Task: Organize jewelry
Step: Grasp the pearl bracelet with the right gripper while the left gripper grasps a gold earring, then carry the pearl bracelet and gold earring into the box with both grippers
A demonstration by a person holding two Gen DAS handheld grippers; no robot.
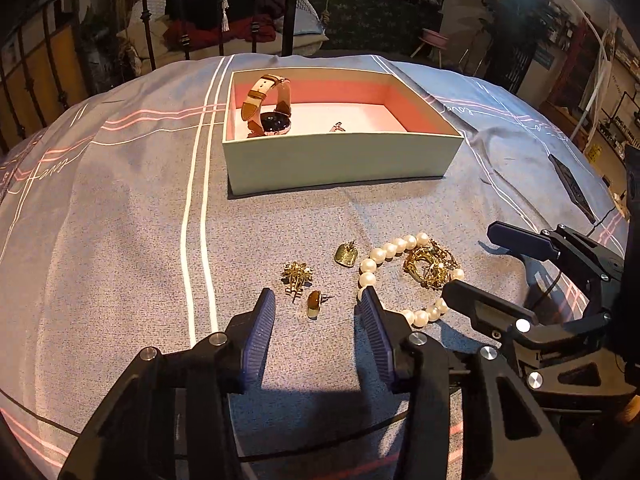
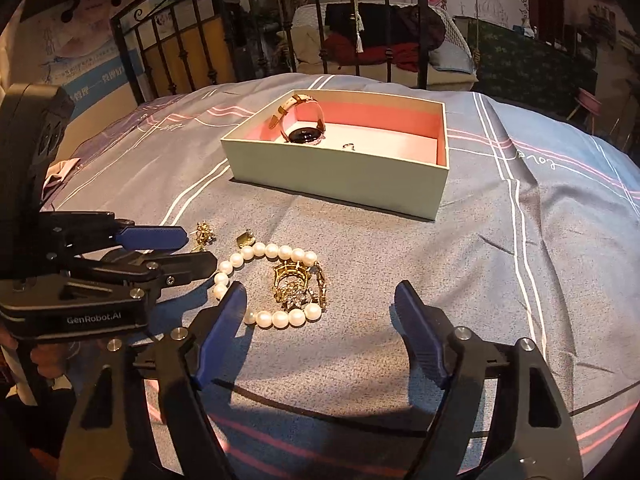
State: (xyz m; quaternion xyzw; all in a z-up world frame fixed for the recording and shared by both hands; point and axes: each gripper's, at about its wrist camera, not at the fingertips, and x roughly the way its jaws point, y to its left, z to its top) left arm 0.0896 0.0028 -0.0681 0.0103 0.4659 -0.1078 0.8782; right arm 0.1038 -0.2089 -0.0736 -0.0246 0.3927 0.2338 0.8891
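An open pale-green box (image 1: 340, 160) with a pink lining sits on the bed; it also shows in the right wrist view (image 2: 340, 176). Inside lie a watch (image 1: 274, 122) with a tan strap and a small ring (image 1: 337, 127). In front of the box lie a pearl bracelet (image 1: 376, 258), a gold brooch (image 1: 430, 266), a gold square pendant (image 1: 346, 256), a gold flower earring (image 1: 297, 274) and an amber stud (image 1: 315, 302). My left gripper (image 1: 318, 300) is open around the amber stud. My right gripper (image 2: 320, 292) is open, just short of the bracelet (image 2: 276, 320) and brooch (image 2: 300, 284).
The grey-blue bedspread (image 1: 120, 220) with white and pink lines covers the bed. A black iron bed frame (image 2: 248, 40) stands behind the box. A dark flat object (image 1: 572, 188) lies at the right edge of the bed.
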